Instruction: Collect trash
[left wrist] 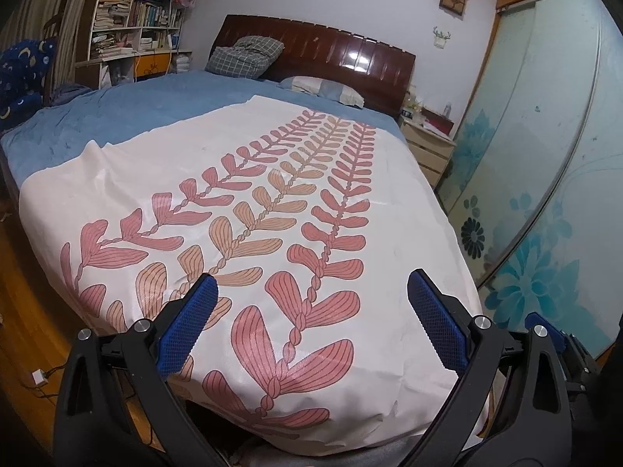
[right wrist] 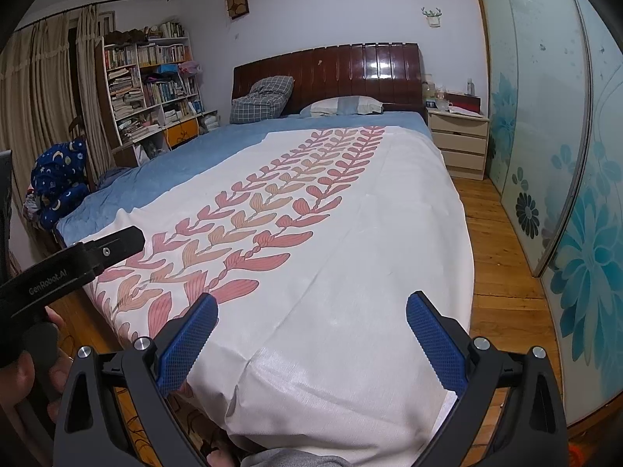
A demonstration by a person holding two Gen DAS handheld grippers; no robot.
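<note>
Both grippers hang above the foot of one bed. The left gripper (left wrist: 311, 303) has its jaws spread wide with nothing between them; so does the right gripper (right wrist: 311, 325). Under them lies one white sheet (left wrist: 155, 163) printed with three rows of leaves, over a blue blanket (right wrist: 187, 163). No trash can be made out on the bed. Further off, two pillows: one checked (right wrist: 264, 99), one striped (right wrist: 342, 106), against a dark headboard (right wrist: 350, 66). One nightstand (right wrist: 459, 136) with three drawers stands right, one bookshelf (right wrist: 148, 78) left.

Glossy wood headboard (right wrist: 350, 66); matt cloth bedspread (right wrist: 350, 257).
</note>
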